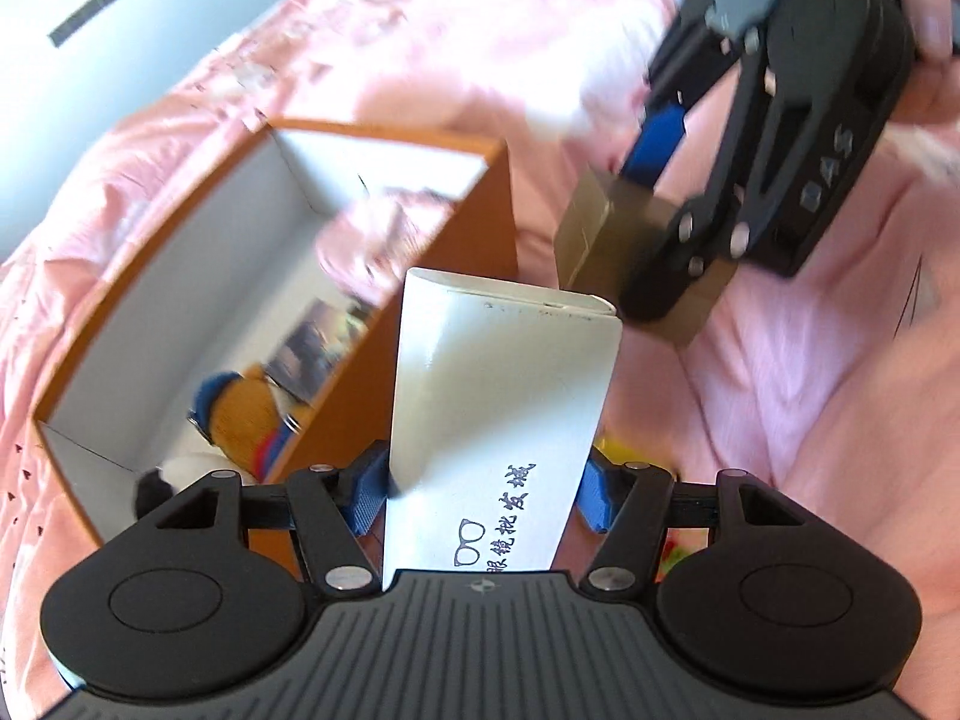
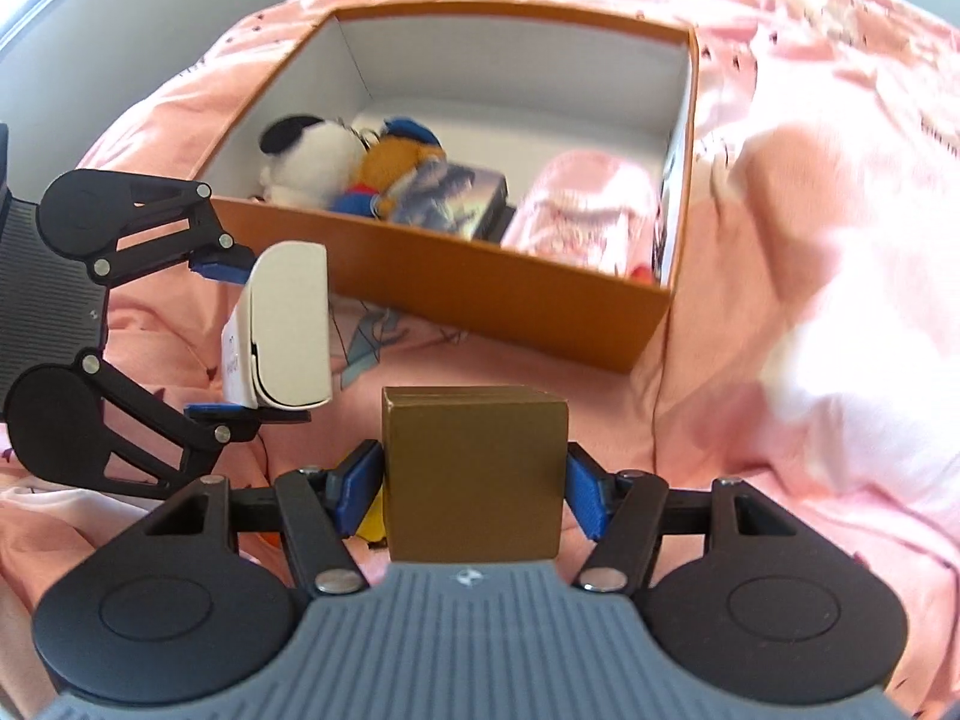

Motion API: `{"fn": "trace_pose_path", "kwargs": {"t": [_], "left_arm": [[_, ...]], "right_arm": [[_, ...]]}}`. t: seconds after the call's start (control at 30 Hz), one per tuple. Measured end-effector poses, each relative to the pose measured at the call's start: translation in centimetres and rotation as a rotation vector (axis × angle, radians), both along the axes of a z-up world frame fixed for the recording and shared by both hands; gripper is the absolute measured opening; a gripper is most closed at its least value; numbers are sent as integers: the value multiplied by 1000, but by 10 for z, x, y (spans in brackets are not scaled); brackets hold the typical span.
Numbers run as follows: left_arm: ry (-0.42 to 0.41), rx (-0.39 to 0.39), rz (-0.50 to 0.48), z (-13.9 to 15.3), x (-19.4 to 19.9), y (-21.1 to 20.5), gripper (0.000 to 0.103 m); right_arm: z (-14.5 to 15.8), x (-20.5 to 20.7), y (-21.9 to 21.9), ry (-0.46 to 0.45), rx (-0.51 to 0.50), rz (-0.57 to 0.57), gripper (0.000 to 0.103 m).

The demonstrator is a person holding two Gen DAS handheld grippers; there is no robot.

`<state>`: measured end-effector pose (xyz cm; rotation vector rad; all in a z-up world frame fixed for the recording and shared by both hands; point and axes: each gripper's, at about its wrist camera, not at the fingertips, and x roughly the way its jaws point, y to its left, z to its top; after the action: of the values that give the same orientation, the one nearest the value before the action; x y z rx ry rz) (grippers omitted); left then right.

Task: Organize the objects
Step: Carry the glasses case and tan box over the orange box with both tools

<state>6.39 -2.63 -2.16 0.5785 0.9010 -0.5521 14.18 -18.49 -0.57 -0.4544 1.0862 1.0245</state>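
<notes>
I am holding the white glasses case (image 1: 498,420) in my left gripper (image 1: 486,492), its blue pads pinching the case's two sides. My right gripper (image 2: 474,480) is clamping the gold box (image 2: 474,474) between its pads. Both are hanging over the pink bedsheet (image 2: 780,360), just in front of the near wall of the orange box (image 2: 480,288). Inside it are lying a panda plush (image 2: 312,156), a bear plush (image 2: 390,168), a picture card (image 2: 450,198) and a pink pouch (image 2: 588,210).

Each tool, left tool (image 1: 486,492) and right tool (image 2: 474,483), has black linkage arms, silver pivot screws, blue finger pads (image 2: 359,483) and a ribbed grey body.
</notes>
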Motion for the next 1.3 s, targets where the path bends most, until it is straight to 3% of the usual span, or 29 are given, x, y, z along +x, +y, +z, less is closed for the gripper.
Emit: {"fn": "trace_pose_path", "kwargs": {"t": [0.27,0.5,0.63,0.87,1.03,1.3], "left_arm": [[-111,-28,6,60,5,3,72],[-178,122,-40,76,61,-4,72],[-170,236,-65,60,104,-8,72],[-64,371,-151,16,174,-20,72],[15,392,-178,-16,206,-21,72],[74,408,-228,-51,230,-26,72]], "right_arm": [[46,-3,0,-118,79,29,66],[78,20,15,-283,103,88,66],[84,49,33,-344,90,84,66],[76,92,69,-437,6,171,66],[65,113,87,-520,-61,186,66],[59,140,94,-505,-60,179,66]]}}
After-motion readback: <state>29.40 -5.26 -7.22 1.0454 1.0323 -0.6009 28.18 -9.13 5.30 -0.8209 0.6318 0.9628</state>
